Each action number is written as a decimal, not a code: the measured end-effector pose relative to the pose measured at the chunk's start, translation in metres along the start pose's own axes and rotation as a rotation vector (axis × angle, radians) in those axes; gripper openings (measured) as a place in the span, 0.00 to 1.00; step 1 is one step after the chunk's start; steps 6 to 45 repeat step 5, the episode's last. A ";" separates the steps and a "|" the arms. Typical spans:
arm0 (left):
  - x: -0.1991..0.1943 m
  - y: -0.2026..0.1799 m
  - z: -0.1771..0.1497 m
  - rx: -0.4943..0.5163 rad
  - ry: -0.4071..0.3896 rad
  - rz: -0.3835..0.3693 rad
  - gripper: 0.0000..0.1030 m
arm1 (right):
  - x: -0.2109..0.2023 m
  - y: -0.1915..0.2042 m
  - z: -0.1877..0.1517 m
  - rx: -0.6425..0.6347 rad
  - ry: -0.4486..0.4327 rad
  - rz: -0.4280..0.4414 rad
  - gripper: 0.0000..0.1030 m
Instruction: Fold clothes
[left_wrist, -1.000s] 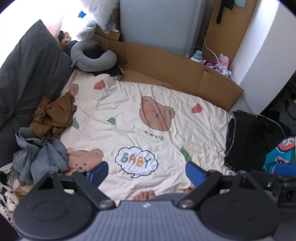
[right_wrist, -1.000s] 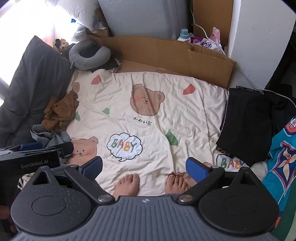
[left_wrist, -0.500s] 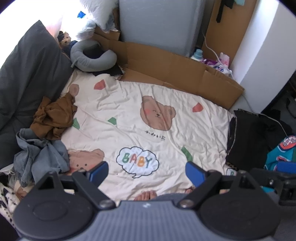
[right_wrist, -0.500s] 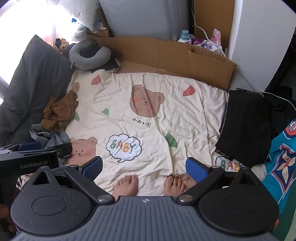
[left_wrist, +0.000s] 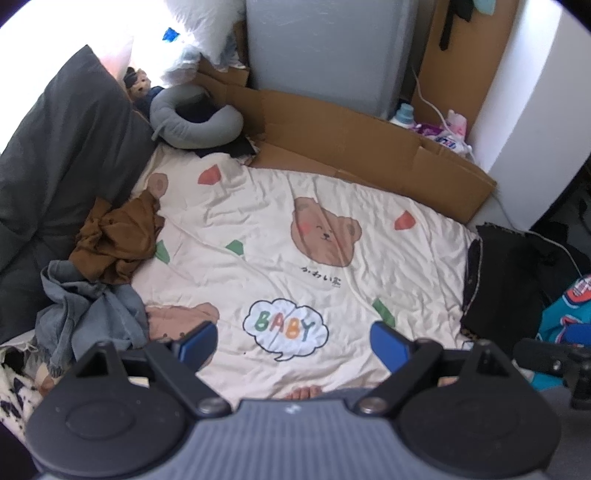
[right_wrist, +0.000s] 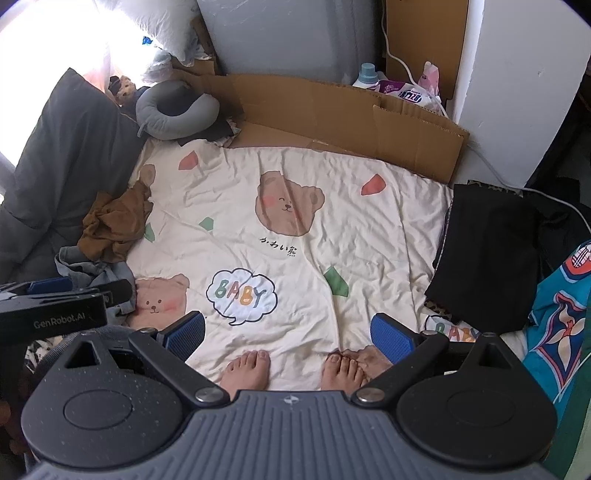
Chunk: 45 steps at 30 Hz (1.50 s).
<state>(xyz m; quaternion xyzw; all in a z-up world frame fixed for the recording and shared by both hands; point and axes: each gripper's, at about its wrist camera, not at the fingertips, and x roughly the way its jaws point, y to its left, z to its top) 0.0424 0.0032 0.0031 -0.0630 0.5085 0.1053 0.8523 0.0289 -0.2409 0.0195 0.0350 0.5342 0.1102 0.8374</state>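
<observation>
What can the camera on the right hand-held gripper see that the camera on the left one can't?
Only the right view shows both bare feet clearly, plus the left hand-held gripper from the side. Only the left view shows the grey trousers nearly whole, and black clothing hanging up top. Both show the bear blanket, the brown shirt, the folded black garment, the grey neck pillow and the cardboard.
</observation>
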 end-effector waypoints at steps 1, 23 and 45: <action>0.000 0.002 0.000 -0.003 -0.001 0.002 0.89 | 0.000 -0.001 0.000 0.001 -0.003 0.000 0.96; 0.001 0.009 0.003 -0.017 0.000 0.017 0.89 | -0.003 -0.004 0.000 0.009 -0.016 0.000 0.96; 0.001 0.009 0.003 -0.017 0.000 0.017 0.89 | -0.003 -0.004 0.000 0.009 -0.016 0.000 0.96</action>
